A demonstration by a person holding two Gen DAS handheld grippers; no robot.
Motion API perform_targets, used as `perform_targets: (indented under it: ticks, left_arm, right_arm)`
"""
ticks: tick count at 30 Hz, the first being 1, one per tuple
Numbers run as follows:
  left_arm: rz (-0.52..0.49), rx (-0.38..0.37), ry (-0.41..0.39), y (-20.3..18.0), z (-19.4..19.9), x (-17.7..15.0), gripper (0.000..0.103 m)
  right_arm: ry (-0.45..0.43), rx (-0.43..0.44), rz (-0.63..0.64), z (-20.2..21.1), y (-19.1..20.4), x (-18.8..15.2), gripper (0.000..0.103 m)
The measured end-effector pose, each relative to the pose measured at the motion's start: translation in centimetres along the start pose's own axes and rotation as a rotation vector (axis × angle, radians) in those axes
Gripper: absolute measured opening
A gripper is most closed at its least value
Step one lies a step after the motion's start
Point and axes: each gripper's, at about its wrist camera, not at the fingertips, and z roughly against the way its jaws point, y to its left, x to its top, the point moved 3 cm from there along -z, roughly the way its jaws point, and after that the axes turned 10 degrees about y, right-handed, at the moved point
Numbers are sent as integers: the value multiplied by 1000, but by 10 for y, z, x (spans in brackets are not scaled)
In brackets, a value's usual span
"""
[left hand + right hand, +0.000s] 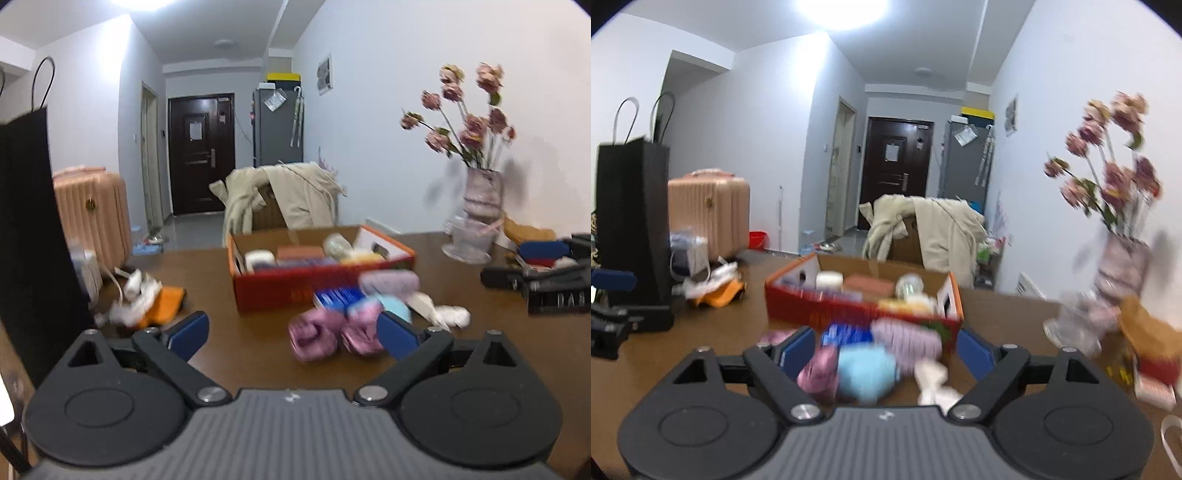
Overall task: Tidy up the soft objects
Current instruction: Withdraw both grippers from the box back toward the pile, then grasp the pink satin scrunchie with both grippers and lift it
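Hovering over the tabletop (pixel 258 354), we keep both tongs, left (pixel 291 332) and right (pixel 886 350), wide open and empty, framing the soft pile (pixel 864 369) before the red box (pixel 857 306).

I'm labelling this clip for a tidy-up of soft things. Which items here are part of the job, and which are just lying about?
Part of the job:
- pink soft rolls
- light blue soft item
- lilac roll
- white soft piece
- red box

Lying about:
- flower vase
- black bag
- pink suitcase
- coat
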Motion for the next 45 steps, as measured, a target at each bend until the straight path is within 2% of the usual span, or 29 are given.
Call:
perform_targets:
  ticks: [4, 7, 10, 14, 17, 22, 25, 29, 31, 35, 38, 40, 41, 42, 43, 44, 45]
  left_arm:
    - [58, -38, 17, -10, 18, -31, 102]
    - [23, -52, 16, -20, 21, -45, 102]
    - [36, -43, 26, -21, 18, -47, 102]
    - [43, -30, 29, -17, 13, -44, 102]
    - [91, -13, 48, -7, 4, -43, 102]
    - [94, 21, 95, 0, -25, -32, 101]
    - [81, 12, 117, 5, -49, -22, 94]
    - [66, -54, 184, 10, -97, -3, 69]
    - [69, -81, 196, 15, -121, 7, 68]
    - [53, -103, 224, 21, -167, 20, 67]
    - [86, -158, 254, 28, -193, 21, 57]
    - [124, -231, 261, 34, -202, 16, 43]
    - [143, -262, 266, 36, -205, 15, 36]
    - [162, -285, 271, 39, -208, 13, 27]
    - [173, -295, 266, 40, -209, 11, 20]
    - [172, -308, 258, 41, -208, 10, 8]
    - [181, -321, 251, 42, -208, 10, 6]
  right_arm:
    - [19, -41, -39, 30, 14, -50, 91]
    - [47, -27, -92, 41, 23, -75, 91]
    - [79, -43, -109, 42, 35, -94, 91]
    - [99, -21, -145, 40, 41, -103, 89]
    - [85, -25, -158, 36, 40, -99, 88]
    - [99, -3, -167, 18, 37, -90, 80]
    - [113, 15, -164, 0, 35, -80, 76]
    - [157, 69, -158, -40, 35, -58, 67]
    - [164, 105, -145, -62, 37, -45, 61]
    - [171, 110, -114, -103, 42, -24, 54]
    - [188, 117, -133, -135, 41, -13, 45]
    - [219, 126, -145, -156, 42, -12, 32]
    - [227, 131, -151, -163, 43, -12, 29]
    - [224, 148, -161, -167, 43, -13, 19]
    - [222, 169, -171, -171, 43, -13, 16]
    - [225, 176, -172, -173, 43, -14, 15]
    - [228, 178, -165, -175, 44, -15, 12]
